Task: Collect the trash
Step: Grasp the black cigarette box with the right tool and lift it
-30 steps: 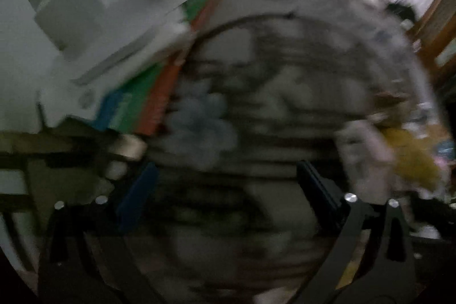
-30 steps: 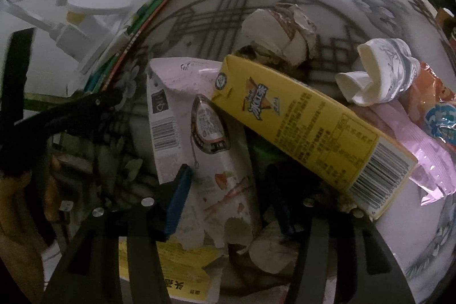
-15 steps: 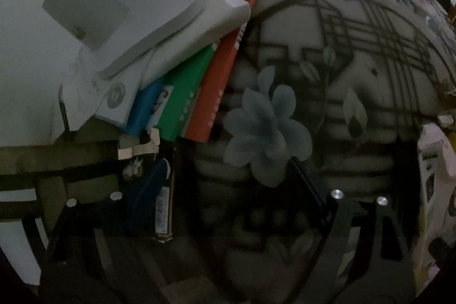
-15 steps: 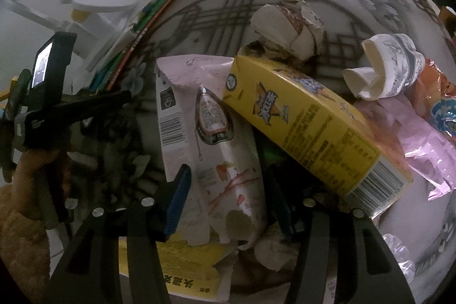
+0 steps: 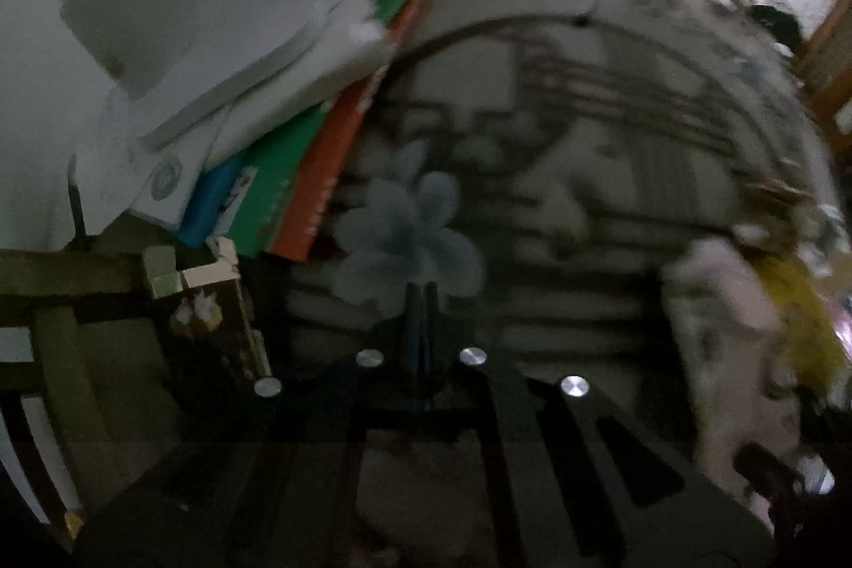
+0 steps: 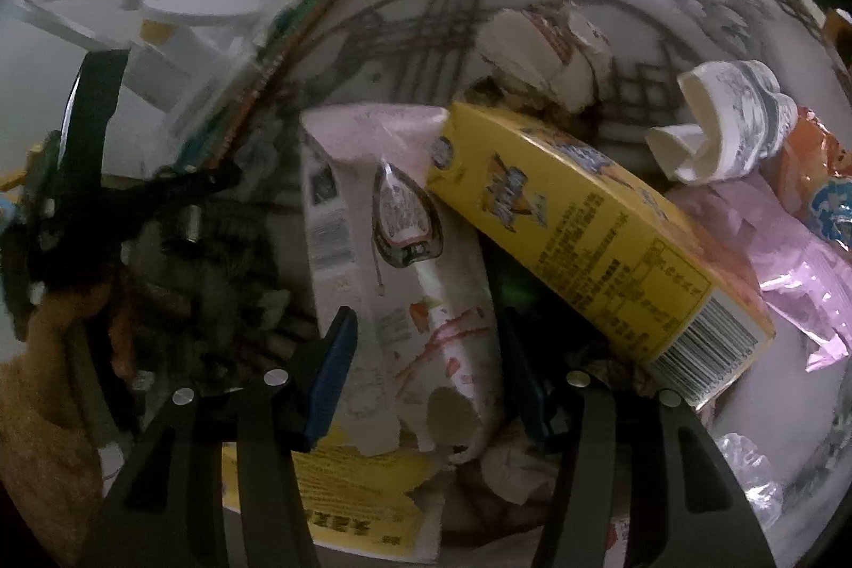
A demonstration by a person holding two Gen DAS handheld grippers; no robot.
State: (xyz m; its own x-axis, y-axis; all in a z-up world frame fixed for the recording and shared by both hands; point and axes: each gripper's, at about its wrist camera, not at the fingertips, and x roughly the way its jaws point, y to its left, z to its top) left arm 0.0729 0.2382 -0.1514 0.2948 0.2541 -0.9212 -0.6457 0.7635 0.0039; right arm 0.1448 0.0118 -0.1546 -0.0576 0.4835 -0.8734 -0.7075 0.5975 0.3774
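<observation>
A pink-and-white snack bag stands between the blue pads of my right gripper. Both pads touch its crumpled sides, and the jaws are opening slightly. A yellow drink carton leans against the bag on the right. Behind them lie a crushed paper cup and a white patterned cup. My left gripper is shut with nothing in it, over the flower print on the table. Its view is blurred, with the pink bag at the right edge.
Coloured books under white papers and a white lamp fill the table's back left. A small dark box sits at the table edge. Pink wrapper, an orange bag and a yellow sheet surround the pile. A tan sleeve is at left.
My left gripper's jaws went from wide open to fully shut, with nothing between them, and its view swung sideways. The right gripper stayed around the pink bag.
</observation>
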